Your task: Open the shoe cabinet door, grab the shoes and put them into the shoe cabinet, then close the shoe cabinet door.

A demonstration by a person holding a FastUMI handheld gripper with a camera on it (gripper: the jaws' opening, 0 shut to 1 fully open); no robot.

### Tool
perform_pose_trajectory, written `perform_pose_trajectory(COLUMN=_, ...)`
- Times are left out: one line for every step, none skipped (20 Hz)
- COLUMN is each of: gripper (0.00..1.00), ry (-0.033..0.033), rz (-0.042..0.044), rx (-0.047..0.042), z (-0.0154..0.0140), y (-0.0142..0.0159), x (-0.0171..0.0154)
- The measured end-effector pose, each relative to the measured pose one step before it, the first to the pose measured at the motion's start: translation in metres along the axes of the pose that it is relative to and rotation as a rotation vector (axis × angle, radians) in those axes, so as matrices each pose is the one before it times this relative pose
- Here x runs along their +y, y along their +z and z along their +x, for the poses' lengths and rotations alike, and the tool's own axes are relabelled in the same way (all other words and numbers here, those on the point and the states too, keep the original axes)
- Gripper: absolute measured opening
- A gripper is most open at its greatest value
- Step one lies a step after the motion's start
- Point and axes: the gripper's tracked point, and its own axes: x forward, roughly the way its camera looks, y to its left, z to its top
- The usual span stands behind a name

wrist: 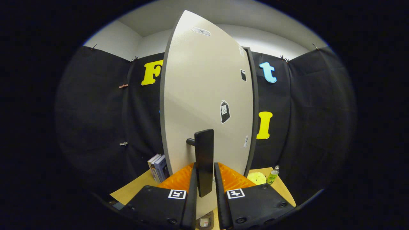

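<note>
The shoe cabinet door point(204, 95) is a tall pale panel standing right in front of me, with a few small stickers on its face. A black vertical bar handle point(204, 153) sticks out from it on a short peg. My gripper point(205, 167) has the lower part of this handle between its two fingers, and both fingers press against its sides. A dark strip of the cabinet's frame point(254, 111) runs along the door's right edge. The door face is angled, its left edge nearer to me.
The cabinet stands on a wooden tabletop point(134, 190). Upright books point(158, 167) sit left of the door's foot. A yellow round object point(256, 177) and a small green bottle point(273, 175) sit to its right.
</note>
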Motion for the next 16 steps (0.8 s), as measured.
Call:
perform_pose_trajectory(gripper=0.31, ry=-0.00148, rz=-0.00417, rx=-0.00181, z=-0.00543, y=-0.00037, x=-0.0068)
perform_pose_trajectory(gripper=0.31, ry=-0.00161, rz=-0.00472, rx=0.00022, z=-0.00561, y=-0.00039, x=-0.00627)
perform_pose_trajectory(gripper=0.31, ry=-0.00221, rz=-0.00384, rx=-0.00002, z=-0.00603, y=-0.00061, x=-0.00687)
perform_pose_trajectory(gripper=0.31, ry=-0.0044, rz=-0.00191, rx=-0.00416, z=-0.00759, y=0.00154, x=-0.00685)
perform_pose_trajectory(gripper=0.31, ry=-0.00845, rz=-0.001, rx=-0.00478, z=-0.00857, y=0.00176, x=-0.00796)
perform_pose_trajectory(gripper=0.31, ry=-0.01312, rz=0.00007, rx=-0.00656, z=-0.00813, y=0.00182, x=-0.00844)
perform_pose_trajectory(gripper=0.31, ry=-0.01478, rz=0.00244, rx=-0.01106, z=-0.00732, y=0.00395, x=-0.00902)
perform_pose_trajectory(gripper=0.31, ry=-0.00494, rz=0.00744, rx=-0.00608, z=-0.00603, y=0.00256, x=-0.00667)
perform_pose_trajectory(gripper=0.31, ry=-0.00737, rz=0.00648, rx=0.00234, z=-0.00638, y=0.00002, x=-0.00497)
perform_pose_trajectory(gripper=0.31, ry=-0.00751, rz=0.00442, rx=0.00467, z=-0.00635, y=-0.00124, x=-0.00593)
perform_pose_trajectory(gripper=0.31, ry=-0.00756, rz=0.00152, rx=0.00098, z=-0.00673, y=-0.00061, x=-0.00469)
perform_pose_trajectory(gripper=0.31, ry=-0.00114, rz=-0.00163, rx=-0.00328, z=-0.0066, y=0.00028, x=-0.00359)
perform_pose_trajectory(gripper=0.31, ry=0.00161, rz=-0.00537, rx=-0.00673, z=-0.00391, y=0.00012, x=-0.00232)
perform_pose_trajectory(gripper=0.31, ry=0.00609, rz=-0.00541, rx=-0.00526, z=-0.00392, y=-0.00059, x=0.00148)
perform_pose_trajectory(gripper=0.31, ry=0.00752, rz=-0.00481, rx=0.00294, z=-0.00203, y=-0.00307, x=0.00344)
perform_pose_trajectory(gripper=0.31, ry=0.00827, rz=-0.00289, rx=0.01022, z=0.00239, y=-0.00504, x=0.00394)
